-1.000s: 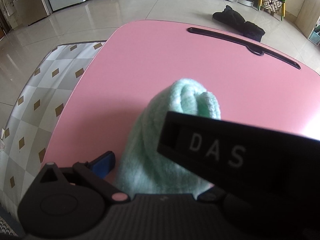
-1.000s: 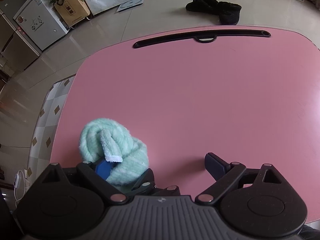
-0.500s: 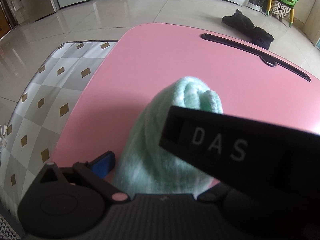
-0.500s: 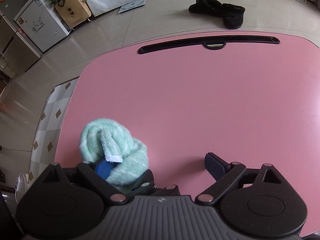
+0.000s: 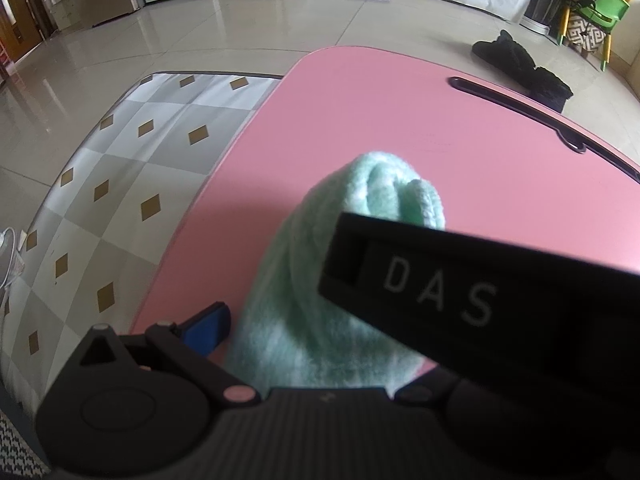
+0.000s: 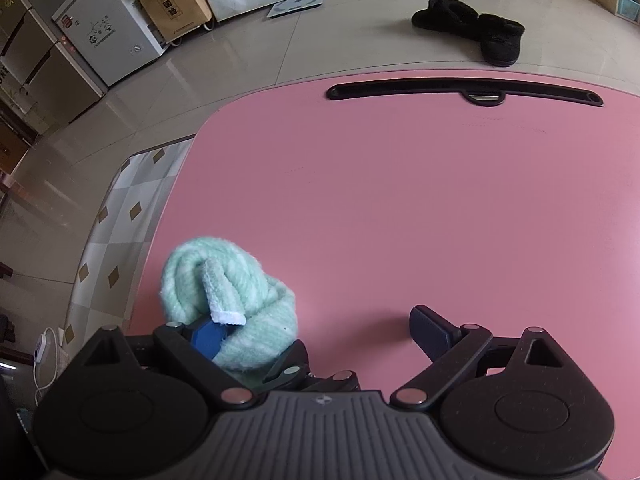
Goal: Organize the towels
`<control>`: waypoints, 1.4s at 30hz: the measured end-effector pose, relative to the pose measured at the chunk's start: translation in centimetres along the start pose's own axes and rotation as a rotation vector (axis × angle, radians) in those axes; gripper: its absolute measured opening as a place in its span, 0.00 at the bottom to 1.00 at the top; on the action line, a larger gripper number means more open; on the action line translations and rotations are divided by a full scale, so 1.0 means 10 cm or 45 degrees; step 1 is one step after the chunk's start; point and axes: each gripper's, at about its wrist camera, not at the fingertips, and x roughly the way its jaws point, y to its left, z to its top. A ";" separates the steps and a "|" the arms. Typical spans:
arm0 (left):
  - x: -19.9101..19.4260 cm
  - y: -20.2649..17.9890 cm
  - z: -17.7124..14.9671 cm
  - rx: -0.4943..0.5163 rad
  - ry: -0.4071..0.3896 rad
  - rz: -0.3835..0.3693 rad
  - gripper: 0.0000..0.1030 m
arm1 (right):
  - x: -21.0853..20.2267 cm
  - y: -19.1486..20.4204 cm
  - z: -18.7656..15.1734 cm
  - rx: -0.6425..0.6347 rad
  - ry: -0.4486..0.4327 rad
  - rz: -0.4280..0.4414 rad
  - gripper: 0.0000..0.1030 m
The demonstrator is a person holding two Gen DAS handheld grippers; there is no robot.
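Left gripper [image 5: 320,332]: jaws around mint-green towel [image 5: 320,312]; whether its pads press the cloth cannot be told. Right gripper [image 6: 320,330]: jaws apart, left finger [image 6: 208,338] touching the bundled towel on pink table [image 6: 400,208].

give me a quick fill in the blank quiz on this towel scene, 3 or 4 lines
1. The rolled towel is mint ____ in colour.
2. The towel lies on a ____ tabletop.
3. On the floor beyond the table sits a pair of ____ slippers.
4. The black bar that crosses the left wrist view bears the letters ____.

Missing words: green; pink; black; DAS
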 end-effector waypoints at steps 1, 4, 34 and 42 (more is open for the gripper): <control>0.00 0.02 0.00 -0.004 0.001 0.002 1.00 | 0.00 0.02 0.00 -0.006 0.002 0.003 0.91; -0.01 0.07 -0.02 -0.019 0.008 0.009 1.00 | 0.01 0.07 -0.02 -0.037 0.014 0.016 0.91; -0.20 -0.15 -0.37 0.048 0.037 -0.020 1.00 | -0.17 -0.09 -0.28 -0.106 0.075 0.023 0.91; -0.23 -0.31 -0.43 0.116 0.027 -0.049 1.00 | -0.24 -0.24 -0.30 -0.078 0.076 -0.002 0.92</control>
